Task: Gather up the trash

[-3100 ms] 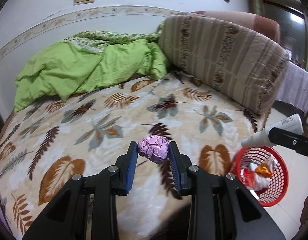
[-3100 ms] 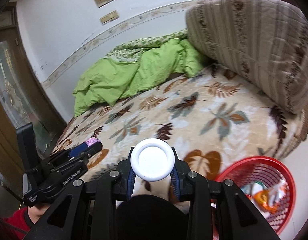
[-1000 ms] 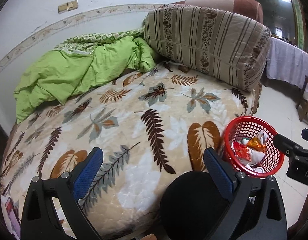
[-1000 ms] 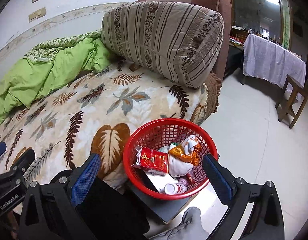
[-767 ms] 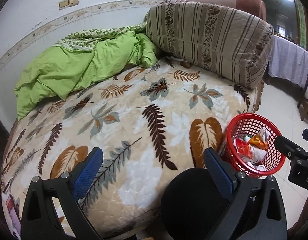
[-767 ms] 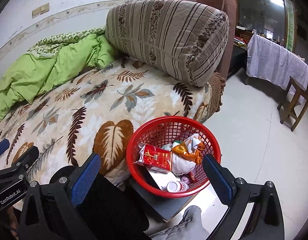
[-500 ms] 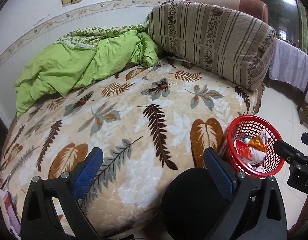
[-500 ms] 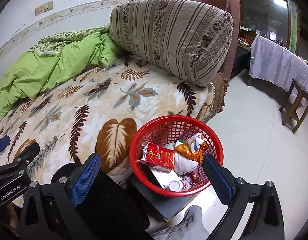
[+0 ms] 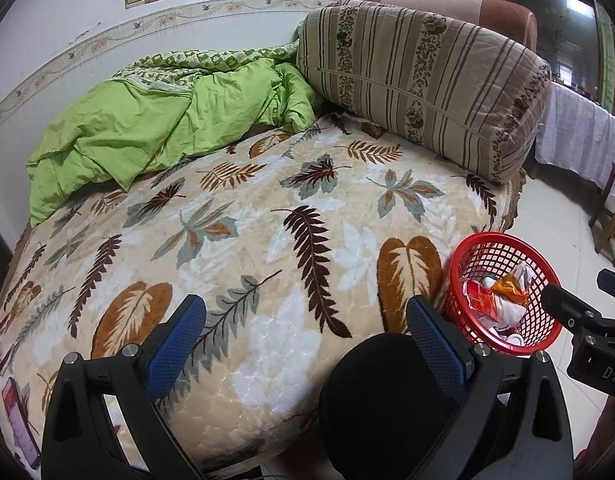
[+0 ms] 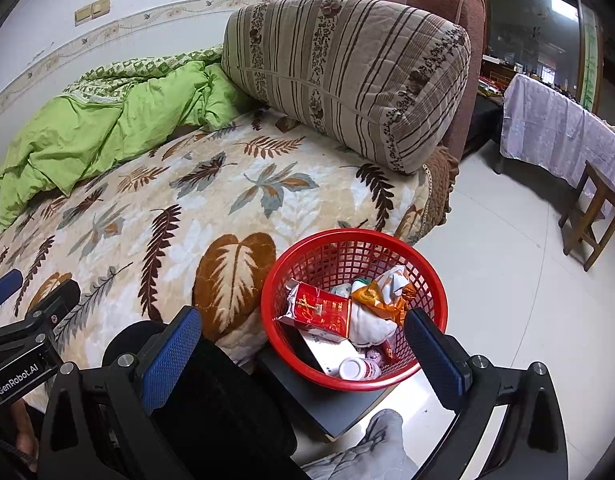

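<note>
A red mesh basket [image 10: 431,280] stands on a dark low stand beside the bed and shows at the right of the left wrist view as the basket [image 9: 491,248]. Inside it lie a red packet [image 10: 319,312], an orange wrapper [image 10: 377,294], white crumpled paper, a white bottle [image 10: 357,368] and a purple foil ball [image 10: 373,354]. My right gripper [image 10: 303,344] hangs open over the basket's near rim with nothing between its fingers. My left gripper [image 9: 307,328] is open and empty above the bed's front edge.
The bed carries a leaf-patterned blanket [image 9: 247,240], a green quilt [image 9: 147,128] at the back and a large striped cushion [image 9: 419,92]. A phone [image 9: 17,420] lies at the bed's left edge. On the tiled floor stand a cloth-covered table [image 10: 555,128] and a wooden stool [image 10: 591,216].
About three seconds ago the left gripper held a purple foil ball and the right a white bottle; both items now lie in the basket and both grippers are open. Lately the views drifted slightly.
</note>
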`<state>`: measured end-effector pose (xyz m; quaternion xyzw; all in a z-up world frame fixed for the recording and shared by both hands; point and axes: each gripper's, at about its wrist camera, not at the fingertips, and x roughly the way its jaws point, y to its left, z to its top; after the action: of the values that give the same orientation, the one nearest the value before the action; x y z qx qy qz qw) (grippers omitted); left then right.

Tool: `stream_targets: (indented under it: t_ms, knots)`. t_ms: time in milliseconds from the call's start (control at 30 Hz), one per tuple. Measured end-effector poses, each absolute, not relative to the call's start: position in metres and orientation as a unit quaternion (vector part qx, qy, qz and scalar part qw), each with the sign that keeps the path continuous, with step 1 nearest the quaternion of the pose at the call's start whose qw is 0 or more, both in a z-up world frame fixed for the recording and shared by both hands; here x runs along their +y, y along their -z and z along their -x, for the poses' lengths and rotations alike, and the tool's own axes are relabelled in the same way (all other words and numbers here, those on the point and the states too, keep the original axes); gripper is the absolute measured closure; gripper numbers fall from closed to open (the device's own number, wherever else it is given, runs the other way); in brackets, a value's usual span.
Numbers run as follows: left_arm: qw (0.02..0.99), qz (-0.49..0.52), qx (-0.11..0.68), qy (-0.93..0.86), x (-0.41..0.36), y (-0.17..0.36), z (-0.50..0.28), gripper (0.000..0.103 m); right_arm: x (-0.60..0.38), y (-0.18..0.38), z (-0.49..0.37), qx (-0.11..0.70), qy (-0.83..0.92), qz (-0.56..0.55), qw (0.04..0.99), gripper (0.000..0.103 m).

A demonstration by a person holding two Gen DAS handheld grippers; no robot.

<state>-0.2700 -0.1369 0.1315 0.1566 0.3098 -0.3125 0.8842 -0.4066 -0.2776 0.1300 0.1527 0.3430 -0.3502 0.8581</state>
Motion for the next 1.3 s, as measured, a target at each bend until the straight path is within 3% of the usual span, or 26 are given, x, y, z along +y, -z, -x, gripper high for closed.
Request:
stream_targets:
  t_ms: [1300]
  knots:
    - [0.888, -0.151, 0.307, 0.307, -0.1326, -0.1349, 0.2682, 0.003, -0.2766, -0.1256, 0.4072, 0.349, 0.348, -0.155, 0.857, 0.001]
